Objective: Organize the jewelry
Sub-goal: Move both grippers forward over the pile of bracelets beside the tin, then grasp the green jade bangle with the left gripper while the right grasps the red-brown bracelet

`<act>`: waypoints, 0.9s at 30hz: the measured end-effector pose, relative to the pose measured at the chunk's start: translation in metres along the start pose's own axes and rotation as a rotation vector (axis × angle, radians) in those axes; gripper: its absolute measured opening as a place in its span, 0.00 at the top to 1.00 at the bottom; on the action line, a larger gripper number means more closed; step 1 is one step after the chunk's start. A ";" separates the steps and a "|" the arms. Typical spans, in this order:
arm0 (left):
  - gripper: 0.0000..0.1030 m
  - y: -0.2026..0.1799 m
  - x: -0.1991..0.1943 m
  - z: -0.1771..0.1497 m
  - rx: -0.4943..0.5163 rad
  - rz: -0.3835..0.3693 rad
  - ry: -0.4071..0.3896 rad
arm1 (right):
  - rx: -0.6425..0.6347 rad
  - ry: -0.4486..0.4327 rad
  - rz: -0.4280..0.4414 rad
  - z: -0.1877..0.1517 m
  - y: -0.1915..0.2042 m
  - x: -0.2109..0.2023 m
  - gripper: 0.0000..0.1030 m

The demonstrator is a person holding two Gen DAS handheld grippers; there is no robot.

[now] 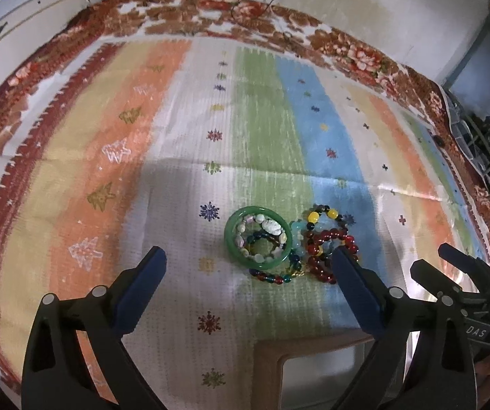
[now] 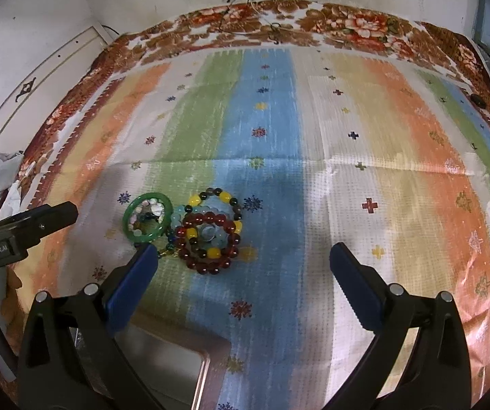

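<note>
Two grippers, both with jaws spread wide and nothing between them. Left gripper (image 1: 248, 264) hovers just short of the jewelry pile; its right blue pad overlaps the dark red bead bracelet (image 1: 327, 253) in view. Right gripper (image 2: 243, 256) sits over the same pile, left pad just beside the green glossy bangle (image 2: 147, 217). The bangle rings a pale stone-bead bracelet (image 1: 262, 235); touching it, a yellow-and-dark bead bracelet (image 2: 216, 201) and the dark red one stack together. All on the striped pastel cloth (image 1: 176, 136) covering the tabletop. Tan tray corner (image 2: 207, 352) near the bottom edge.
</note>
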State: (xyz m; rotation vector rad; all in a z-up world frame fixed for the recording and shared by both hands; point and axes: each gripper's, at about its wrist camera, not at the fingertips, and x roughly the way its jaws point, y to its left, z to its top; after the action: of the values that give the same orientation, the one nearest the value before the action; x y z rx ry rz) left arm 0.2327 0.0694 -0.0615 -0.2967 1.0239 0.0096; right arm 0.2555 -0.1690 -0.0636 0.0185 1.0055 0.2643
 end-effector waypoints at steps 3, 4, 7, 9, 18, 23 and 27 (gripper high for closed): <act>0.10 0.003 0.010 0.004 -0.002 0.016 0.038 | 0.017 0.030 0.007 0.005 -0.004 0.010 0.04; 0.12 0.004 0.013 0.006 0.001 0.022 0.048 | 0.024 0.041 0.014 0.006 -0.005 0.013 0.04; 0.18 0.003 0.022 0.010 0.021 0.043 0.074 | 0.036 0.084 0.048 0.009 -0.007 0.023 0.04; 0.21 0.003 0.028 0.012 0.028 0.039 0.094 | 0.030 0.100 0.049 0.011 -0.005 0.028 0.04; 0.29 0.004 0.047 0.019 0.035 0.024 0.153 | 0.028 0.169 0.047 0.016 -0.006 0.052 0.12; 0.40 0.012 0.066 0.021 0.012 0.040 0.197 | 0.021 0.207 0.039 0.018 -0.006 0.065 0.17; 0.56 0.020 0.082 0.021 -0.015 0.045 0.242 | 0.037 0.245 0.063 0.018 -0.007 0.077 0.28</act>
State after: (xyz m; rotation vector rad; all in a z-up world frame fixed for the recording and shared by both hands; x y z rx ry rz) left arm 0.2904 0.0836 -0.1252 -0.2930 1.2707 0.0229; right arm 0.3112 -0.1565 -0.1189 0.0523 1.2545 0.3103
